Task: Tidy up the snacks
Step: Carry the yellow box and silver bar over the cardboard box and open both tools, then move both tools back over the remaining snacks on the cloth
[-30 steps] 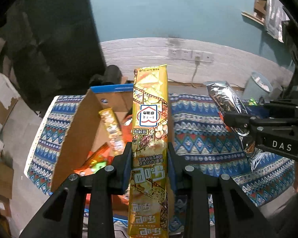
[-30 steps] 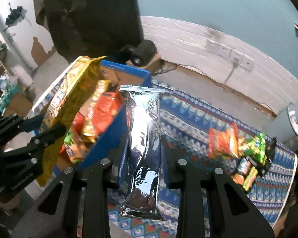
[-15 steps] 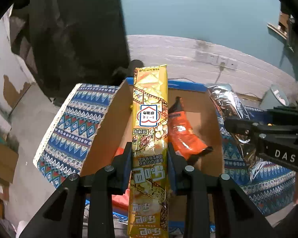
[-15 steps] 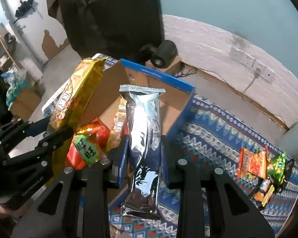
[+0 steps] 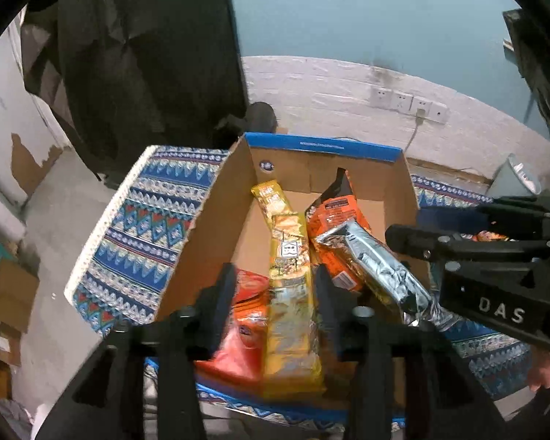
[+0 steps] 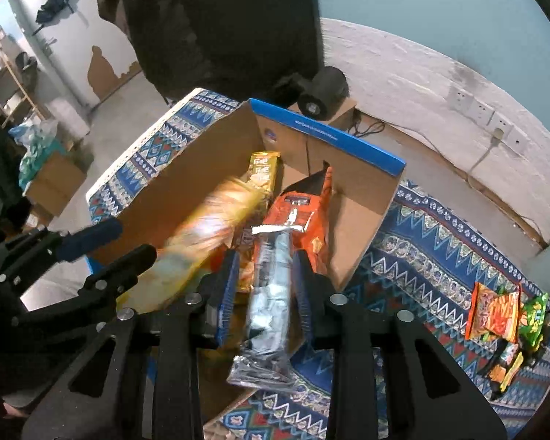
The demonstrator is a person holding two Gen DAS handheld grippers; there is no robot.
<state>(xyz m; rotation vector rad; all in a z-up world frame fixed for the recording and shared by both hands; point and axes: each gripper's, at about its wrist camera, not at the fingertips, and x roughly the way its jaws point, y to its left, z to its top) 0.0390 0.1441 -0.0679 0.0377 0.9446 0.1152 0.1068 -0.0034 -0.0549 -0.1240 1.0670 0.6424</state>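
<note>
Gold pack (image 5: 289, 293): lies between your left gripper (image 5: 275, 308) pads, long axis pointing away into the box (image 5: 322, 145); jaws opening, pack loose.
Silver pack (image 6: 271, 293): same under your right gripper (image 6: 264, 293), opening, over the box's near corner.
Next: you lift both clear.

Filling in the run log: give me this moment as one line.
left gripper: opening, yellow snack pack between jaws | right gripper: opening, silver snack pack between jaws | both over cardboard box
</note>
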